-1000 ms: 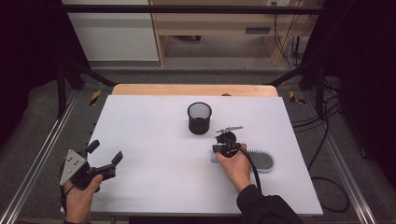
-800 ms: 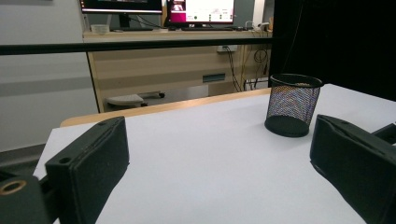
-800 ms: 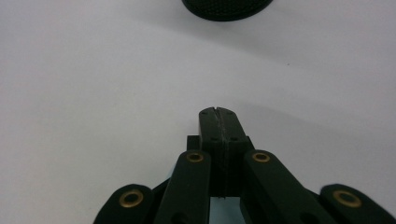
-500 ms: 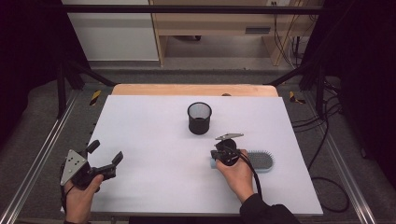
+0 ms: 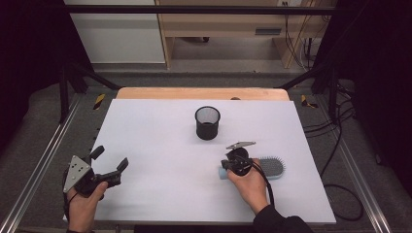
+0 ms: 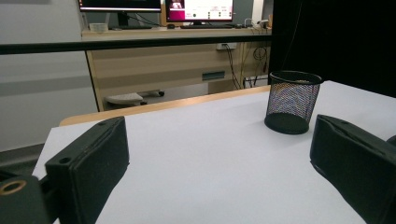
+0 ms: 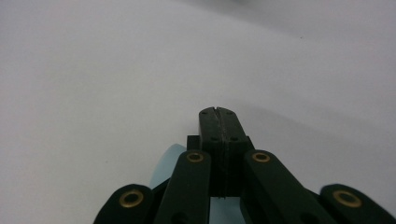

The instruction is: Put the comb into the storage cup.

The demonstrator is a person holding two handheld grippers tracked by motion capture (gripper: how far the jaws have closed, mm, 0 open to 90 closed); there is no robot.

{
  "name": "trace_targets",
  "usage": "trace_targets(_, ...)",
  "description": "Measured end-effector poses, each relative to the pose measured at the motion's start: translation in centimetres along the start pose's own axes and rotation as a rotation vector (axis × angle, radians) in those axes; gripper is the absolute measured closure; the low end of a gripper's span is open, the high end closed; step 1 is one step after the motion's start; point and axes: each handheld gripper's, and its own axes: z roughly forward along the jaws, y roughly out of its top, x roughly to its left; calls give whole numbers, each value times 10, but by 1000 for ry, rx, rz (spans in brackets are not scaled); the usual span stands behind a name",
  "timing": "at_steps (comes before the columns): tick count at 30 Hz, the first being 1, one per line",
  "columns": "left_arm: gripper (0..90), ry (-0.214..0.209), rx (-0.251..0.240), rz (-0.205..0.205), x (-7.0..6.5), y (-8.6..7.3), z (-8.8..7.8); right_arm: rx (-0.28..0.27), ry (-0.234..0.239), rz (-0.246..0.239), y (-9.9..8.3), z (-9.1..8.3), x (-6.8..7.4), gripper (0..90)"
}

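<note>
While the right gripper (image 5: 227,167), jaws pressed together empty, is being hovered over the hairbrush (image 5: 265,168) handle, opening is needed; left gripper (image 5: 111,162) is being held wide at 8 o'clock.

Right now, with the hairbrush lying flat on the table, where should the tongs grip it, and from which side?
Probably grip the hairbrush by its light blue handle, coming down from above. It lies flat, and the handle is narrower than the bristled head. The right tongs, shut, are over that end.

No readable text — labels, signs, none
</note>
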Motion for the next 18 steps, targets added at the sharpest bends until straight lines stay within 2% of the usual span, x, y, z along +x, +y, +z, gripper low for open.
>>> trace_targets(7, 47, -3, 1, 2, -1, 0, 0, 34, 34, -27, -14, -12, 5, 900)
trace_targets(15, 47, -3, 8, 10, -1, 0, 1, 91, 45, -110, -30, -27, 14, 900)
trace_targets(18, 47, -6, 7, 11, -2, 0, 1, 117, 46, -118, -33, -29, 15, 900)
